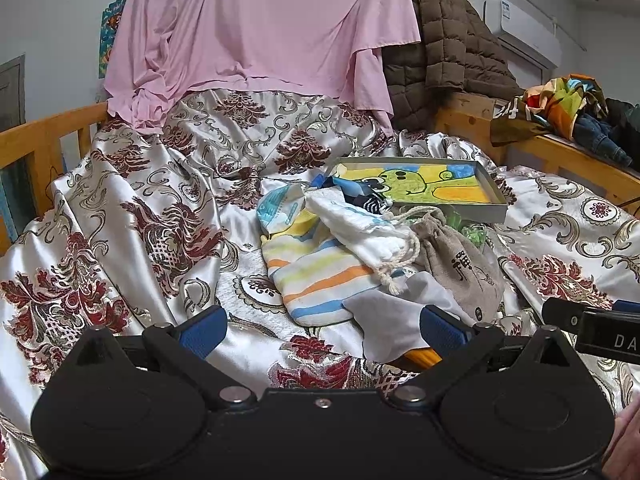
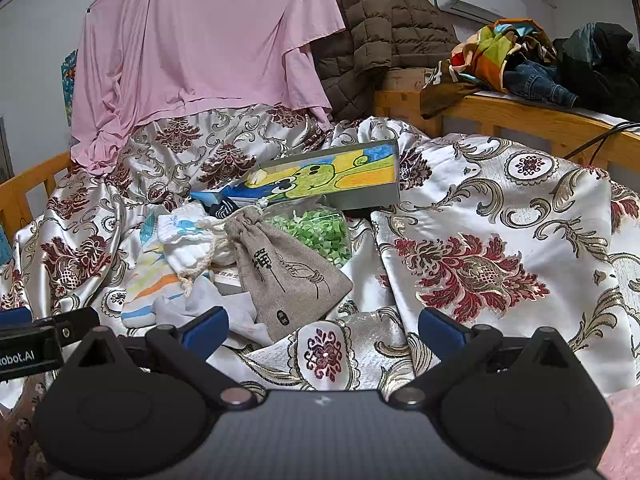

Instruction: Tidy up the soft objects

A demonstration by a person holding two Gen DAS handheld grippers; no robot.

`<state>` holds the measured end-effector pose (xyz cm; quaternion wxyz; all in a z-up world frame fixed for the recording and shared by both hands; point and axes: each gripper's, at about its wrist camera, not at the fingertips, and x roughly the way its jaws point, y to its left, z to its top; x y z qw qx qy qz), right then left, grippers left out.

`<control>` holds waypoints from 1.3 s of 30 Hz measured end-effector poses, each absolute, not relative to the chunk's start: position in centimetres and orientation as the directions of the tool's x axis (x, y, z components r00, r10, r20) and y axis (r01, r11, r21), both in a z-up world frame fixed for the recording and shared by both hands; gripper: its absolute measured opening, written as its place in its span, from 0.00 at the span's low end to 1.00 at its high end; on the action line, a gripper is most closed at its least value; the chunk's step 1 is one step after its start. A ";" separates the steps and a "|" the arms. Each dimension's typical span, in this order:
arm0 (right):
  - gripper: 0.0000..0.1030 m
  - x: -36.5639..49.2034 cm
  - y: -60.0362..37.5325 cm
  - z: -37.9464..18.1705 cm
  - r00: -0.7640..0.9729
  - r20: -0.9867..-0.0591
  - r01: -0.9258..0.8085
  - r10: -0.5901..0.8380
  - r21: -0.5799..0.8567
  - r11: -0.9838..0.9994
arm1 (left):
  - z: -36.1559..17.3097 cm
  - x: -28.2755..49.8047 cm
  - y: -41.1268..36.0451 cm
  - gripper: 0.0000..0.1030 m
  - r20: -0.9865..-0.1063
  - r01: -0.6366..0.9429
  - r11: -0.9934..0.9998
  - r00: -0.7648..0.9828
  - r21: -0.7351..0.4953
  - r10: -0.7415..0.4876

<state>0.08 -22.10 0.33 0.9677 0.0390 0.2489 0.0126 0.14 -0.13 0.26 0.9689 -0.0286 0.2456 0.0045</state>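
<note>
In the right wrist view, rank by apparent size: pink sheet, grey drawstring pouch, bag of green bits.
1. pink sheet, clearly largest.
2. grey drawstring pouch.
3. bag of green bits, partly hidden behind the pouch, so unsure.

The white pouch covers part of the striped sock, and the grey bag hides the lower end of the green-bead bag. A small box shows only an edge between pouch and bag; its print is too small to read. The left gripper is cut off by the frame edge in the right view.
</note>
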 end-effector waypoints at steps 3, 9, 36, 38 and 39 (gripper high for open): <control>1.00 0.1 -22.1 0.3 0.876 -0.481 -0.005 0.044 0.082 0.997 | 0.4 0.0 0.2 0.99 -0.475 -0.025 0.998 0.880 -0.056 -0.005; 1.00 0.1 -22.1 0.3 0.875 -0.481 -0.005 0.044 0.082 0.997 | 0.4 0.0 0.1 0.99 -0.474 -0.024 0.998 0.881 -0.056 -0.005; 1.00 0.1 -22.1 0.3 0.875 -0.482 -0.005 0.046 0.085 0.996 | 0.4 0.0 0.1 0.99 -0.475 -0.026 0.998 0.880 -0.055 -0.003; 1.00 0.1 -22.1 0.3 0.875 -0.482 -0.006 0.046 0.085 0.996 | 0.4 -0.1 0.1 0.99 -0.475 -0.026 0.998 0.880 -0.056 -0.004; 1.00 0.1 -22.3 0.4 0.875 -0.482 -0.006 0.046 0.085 0.996 | 0.4 0.0 0.1 0.99 -0.475 -0.026 0.998 0.880 -0.056 -0.004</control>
